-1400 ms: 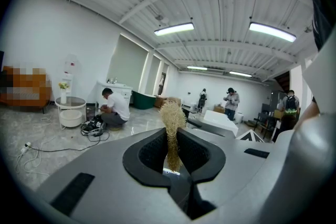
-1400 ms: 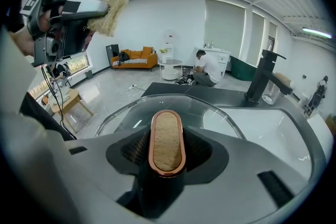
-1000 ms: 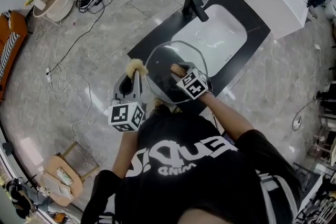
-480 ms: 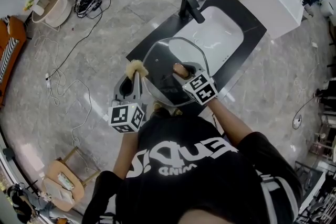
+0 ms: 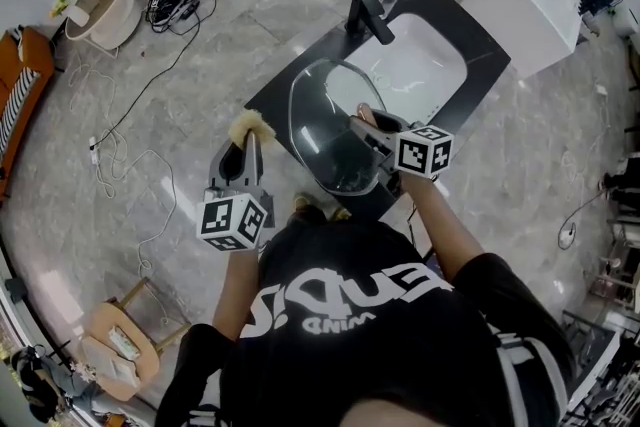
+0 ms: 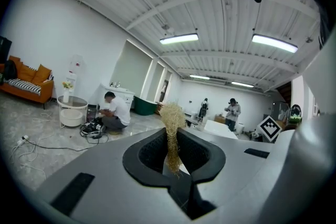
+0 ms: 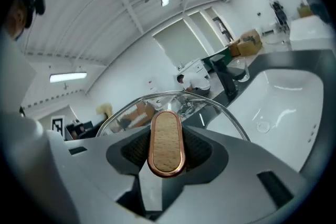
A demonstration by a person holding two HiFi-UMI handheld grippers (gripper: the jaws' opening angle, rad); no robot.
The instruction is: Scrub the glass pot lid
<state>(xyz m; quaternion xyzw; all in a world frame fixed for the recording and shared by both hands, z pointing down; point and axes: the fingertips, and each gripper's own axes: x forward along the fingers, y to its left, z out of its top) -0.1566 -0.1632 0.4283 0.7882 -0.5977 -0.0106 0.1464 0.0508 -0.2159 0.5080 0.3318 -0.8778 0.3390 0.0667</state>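
Over dark counter (image 5: 268,97), right hand-held gripper (image 5: 372,130) clamps glass pot lid (image 5: 330,115) by handle (image 7: 166,141).

The right gripper (image 5: 372,129) holds the glass lid (image 5: 322,130) by its handle, the lid tilted on edge ahead of its jaws above the counter (image 5: 275,90). A scrubber (image 5: 250,127) sticks out between the left gripper (image 5: 247,150) jaws, just beside the lid's rim
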